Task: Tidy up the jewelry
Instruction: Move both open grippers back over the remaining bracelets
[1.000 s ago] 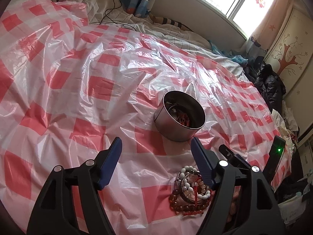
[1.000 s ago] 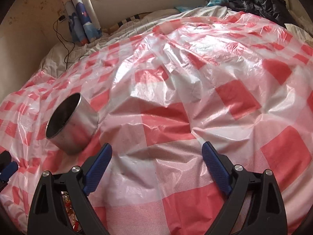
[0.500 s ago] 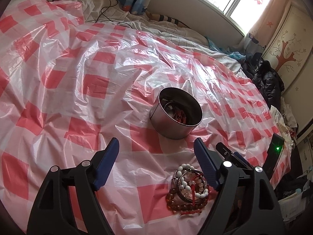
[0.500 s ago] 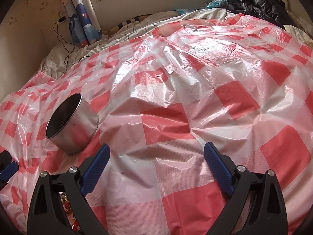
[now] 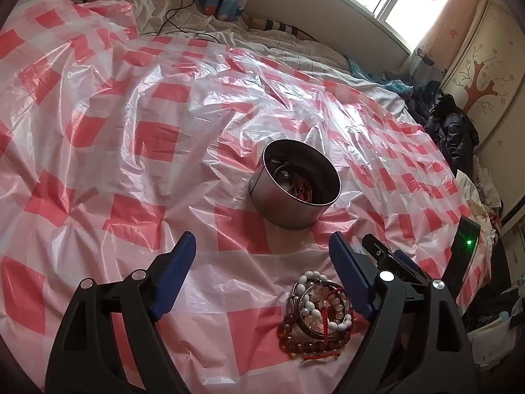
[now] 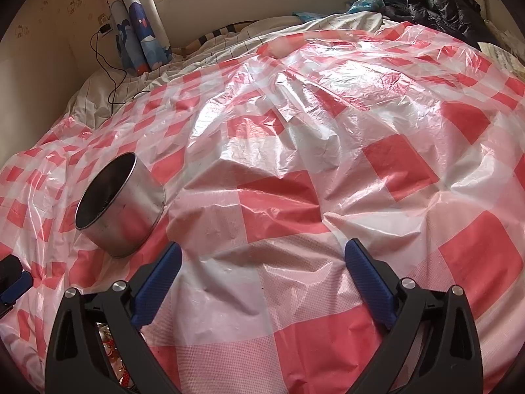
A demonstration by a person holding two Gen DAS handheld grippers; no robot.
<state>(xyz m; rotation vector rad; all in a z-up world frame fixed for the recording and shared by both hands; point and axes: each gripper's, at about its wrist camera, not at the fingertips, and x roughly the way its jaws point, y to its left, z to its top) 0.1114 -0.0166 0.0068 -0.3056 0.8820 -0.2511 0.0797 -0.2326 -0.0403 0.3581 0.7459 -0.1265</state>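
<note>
Both hand-held grippers, left and right, agape, just widened, nothing between

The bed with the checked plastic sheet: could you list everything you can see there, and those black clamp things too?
Plastic sheet: one, red and white checks, crinkled, spread over the bed.
Metal tin: one, silver, round, open, on the sheet; some jewelry inside, hard to make out.
Bracelet pile: several, white, amber and pale beads plus a red cord, heaped on the sheet nearer than the tin.
Curtain: one, blue cartoon print, by the window.
Cable: one, black, trailing onto the bedding.
Dark jacket: one, black, at the bed's far edge.
Left gripper: black with blue pads, open, empty, jaws just opening.
Right gripper: same, open, empty, jaws just opening.
</note>
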